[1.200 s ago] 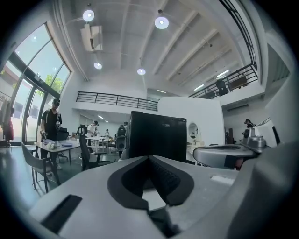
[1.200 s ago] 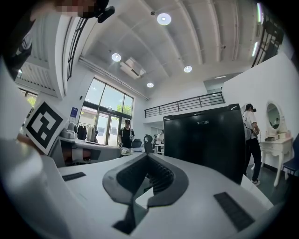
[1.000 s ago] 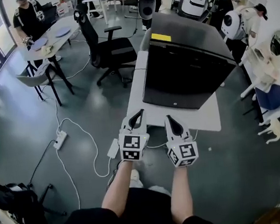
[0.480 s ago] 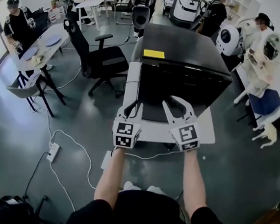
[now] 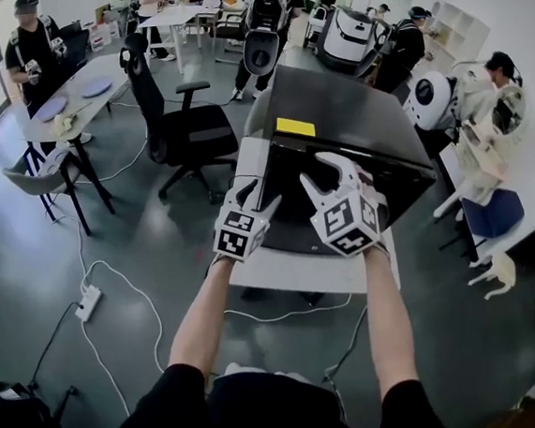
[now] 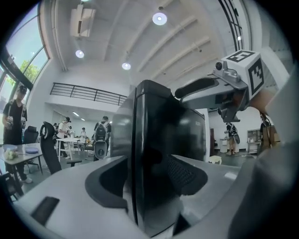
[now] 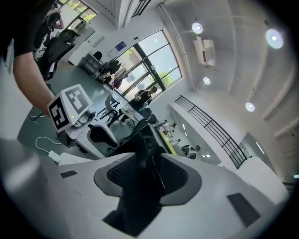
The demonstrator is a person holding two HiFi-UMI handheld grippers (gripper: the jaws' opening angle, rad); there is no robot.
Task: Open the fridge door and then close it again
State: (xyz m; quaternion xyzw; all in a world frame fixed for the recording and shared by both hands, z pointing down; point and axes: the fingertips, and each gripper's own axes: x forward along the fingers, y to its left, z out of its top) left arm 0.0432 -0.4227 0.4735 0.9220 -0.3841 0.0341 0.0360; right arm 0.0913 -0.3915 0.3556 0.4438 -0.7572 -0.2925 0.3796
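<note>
Fridge [image 5: 338,169] on bench [image 5: 301,271] at 12 o'clock, door looks still shut, so opening and closing both remain; left gripper [image 5: 258,192] and right gripper [image 5: 329,169] jaws just opened wide, straddling fridge edges, gripping nothing.

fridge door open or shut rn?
Shut. The fridge door sits flush against the fridge body; the left gripper view shows only a thin seam, no gap.

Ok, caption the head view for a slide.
Left gripper and right gripper, jaws just opened, reach for the black fridge on the white table, its edges between them, ungripped.
</note>
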